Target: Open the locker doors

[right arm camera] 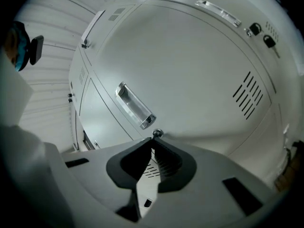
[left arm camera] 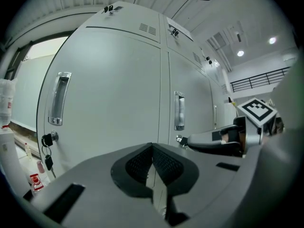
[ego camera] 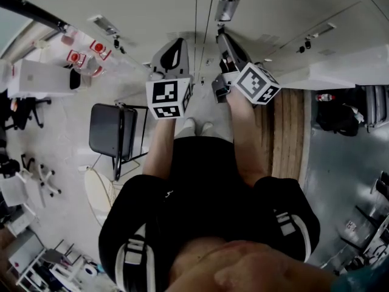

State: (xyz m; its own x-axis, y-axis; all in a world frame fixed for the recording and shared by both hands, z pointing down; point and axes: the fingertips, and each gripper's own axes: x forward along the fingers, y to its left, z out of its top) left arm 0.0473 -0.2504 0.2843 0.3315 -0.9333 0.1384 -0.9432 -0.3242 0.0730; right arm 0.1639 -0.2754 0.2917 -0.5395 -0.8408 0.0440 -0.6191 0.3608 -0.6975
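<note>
The pale grey metal locker doors (left arm camera: 111,80) are seen shut along the far side of the scene, straight ahead of both grippers. The left gripper (left arm camera: 153,146) is held a little back from them, its jaws pressed together with nothing between. Beyond its tips, the seam between two doors is seen. An upright chrome bar handle (left arm camera: 58,99) is mounted on the left door, and a bunch of dark keys (left arm camera: 47,151) is hung from the lock just below it. A second chrome handle (left arm camera: 178,110) is mounted on the right door.

The right gripper (right arm camera: 153,142) is carried farther forward, near that right door. Its jaws are likewise closed tip to tip, and nothing is pinched. A small round silver lock knob (right arm camera: 156,133) is seen just beyond the tips, under the end of the handle; whether it is touched cannot be told. A block of dark vent slots (right arm camera: 247,101) is cut into the door to the right.

In the head view, a black chair (ego camera: 112,131) is seen on the floor to the left, well apart from the lockers, and a strip of brown wooden planks (ego camera: 289,132) is seen to the right.
</note>
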